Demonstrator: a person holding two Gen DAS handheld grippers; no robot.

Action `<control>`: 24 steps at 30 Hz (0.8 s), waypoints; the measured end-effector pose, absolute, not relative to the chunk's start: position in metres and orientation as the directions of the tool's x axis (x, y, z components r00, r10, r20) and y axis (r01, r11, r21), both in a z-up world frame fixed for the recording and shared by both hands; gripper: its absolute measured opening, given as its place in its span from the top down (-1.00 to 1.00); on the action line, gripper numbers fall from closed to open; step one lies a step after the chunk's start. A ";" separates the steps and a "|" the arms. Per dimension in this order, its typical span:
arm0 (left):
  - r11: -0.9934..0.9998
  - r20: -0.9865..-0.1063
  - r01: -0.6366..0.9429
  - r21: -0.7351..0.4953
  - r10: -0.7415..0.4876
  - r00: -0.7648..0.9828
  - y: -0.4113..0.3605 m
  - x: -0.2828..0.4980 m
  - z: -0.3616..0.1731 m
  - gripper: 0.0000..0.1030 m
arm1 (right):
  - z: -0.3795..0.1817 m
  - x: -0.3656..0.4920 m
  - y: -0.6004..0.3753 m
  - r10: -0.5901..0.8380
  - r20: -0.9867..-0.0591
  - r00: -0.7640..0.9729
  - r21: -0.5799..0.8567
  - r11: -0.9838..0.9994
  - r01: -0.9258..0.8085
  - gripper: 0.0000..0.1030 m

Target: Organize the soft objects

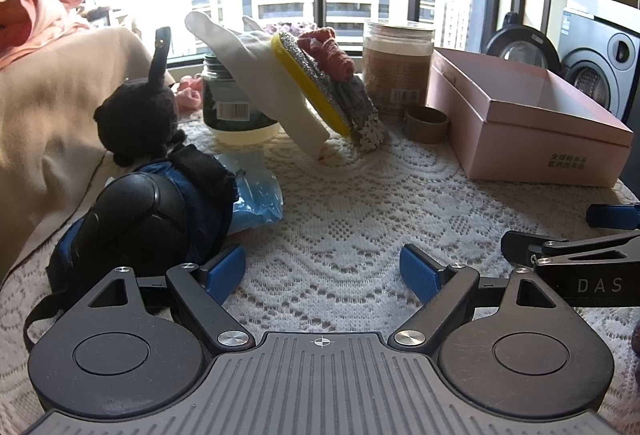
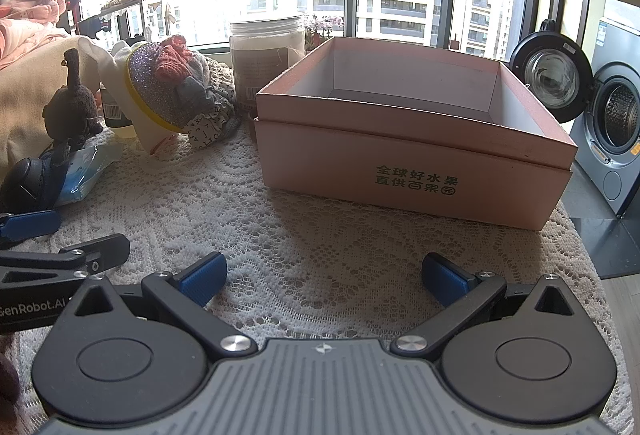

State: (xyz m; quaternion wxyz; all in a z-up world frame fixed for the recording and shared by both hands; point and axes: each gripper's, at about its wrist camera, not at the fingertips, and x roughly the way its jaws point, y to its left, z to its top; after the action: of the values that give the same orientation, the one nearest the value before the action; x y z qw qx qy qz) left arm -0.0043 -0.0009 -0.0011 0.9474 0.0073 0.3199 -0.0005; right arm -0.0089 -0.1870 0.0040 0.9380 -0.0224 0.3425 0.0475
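Note:
My left gripper (image 1: 322, 275) hangs open over the lace tablecloth (image 1: 360, 215) with nothing between its blue pads. Just left of it lie a black and blue knee pad (image 1: 136, 219), a black plush toy (image 1: 136, 115) and a blue plastic packet (image 1: 256, 191). Farther back, a white cloth (image 1: 264, 75), a yellow glitter sponge (image 1: 308, 79), a pink knit piece (image 1: 332, 51) and a printed fabric (image 1: 364, 115) lean in a pile. My right gripper (image 2: 324, 279) is open and holds nothing, in front of the open pink box (image 2: 412, 155). The same pile (image 2: 172, 91) sits left of the box.
Two jars (image 1: 396, 63) (image 1: 232, 103) and a cardboard tape ring (image 1: 426, 121) stand behind the pile. A beige cushion (image 1: 48, 115) with pink clothes lies at the left. A washing machine (image 2: 608, 123) with its door open stands right of the table. A window lies behind.

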 end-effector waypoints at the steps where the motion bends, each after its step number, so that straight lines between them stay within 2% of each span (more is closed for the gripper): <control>1: 1.000 -0.606 0.006 0.013 0.004 0.795 -0.001 -0.004 -0.001 -0.73 | 0.004 -0.009 -0.187 0.074 -0.645 0.761 -0.009 0.994 -0.105 -1.00; 24: 1.000 -0.620 0.020 0.016 -0.005 0.785 -0.001 0.001 0.000 -0.74 | 0.004 -0.009 -0.187 0.074 -0.645 0.761 -0.009 0.994 -0.105 -1.00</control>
State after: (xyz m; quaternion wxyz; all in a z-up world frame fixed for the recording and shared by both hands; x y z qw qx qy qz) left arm 0.0012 -0.0013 0.0004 0.9446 0.0108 0.3279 -0.0066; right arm -0.0089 -0.1872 0.0040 0.9380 -0.0224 0.3425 0.0477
